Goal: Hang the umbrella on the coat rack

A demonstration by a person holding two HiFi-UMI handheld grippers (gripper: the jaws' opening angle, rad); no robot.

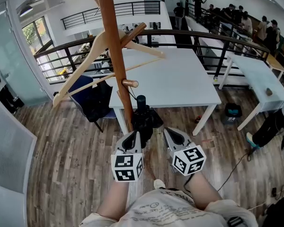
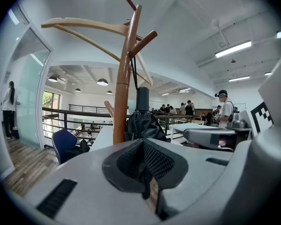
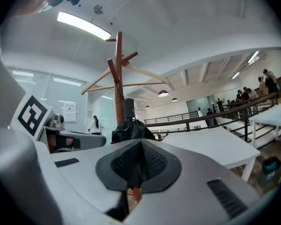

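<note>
A folded black umbrella (image 1: 144, 119) hangs by its thin cord from a peg (image 1: 130, 83) of the wooden coat rack (image 1: 114, 56), close against the pole. My left gripper (image 1: 131, 138) is just below-left of the umbrella, shut and empty. My right gripper (image 1: 173, 135) is below-right of it, a little apart, also shut and empty. In the left gripper view the umbrella (image 2: 141, 123) hangs right of the pole (image 2: 124, 78), beyond my gripper (image 2: 145, 172). The right gripper view shows the umbrella (image 3: 130, 128) before the rack (image 3: 118, 78), past the closed gripper (image 3: 138, 172).
A wooden clothes hanger (image 1: 92, 56) hangs tilted on the rack. Behind it stand a white table (image 1: 180, 79), a blue chair with a black bag (image 1: 92, 98) and a dark railing (image 1: 203, 37). Several people (image 1: 236, 15) are far off. A glass wall lines the left.
</note>
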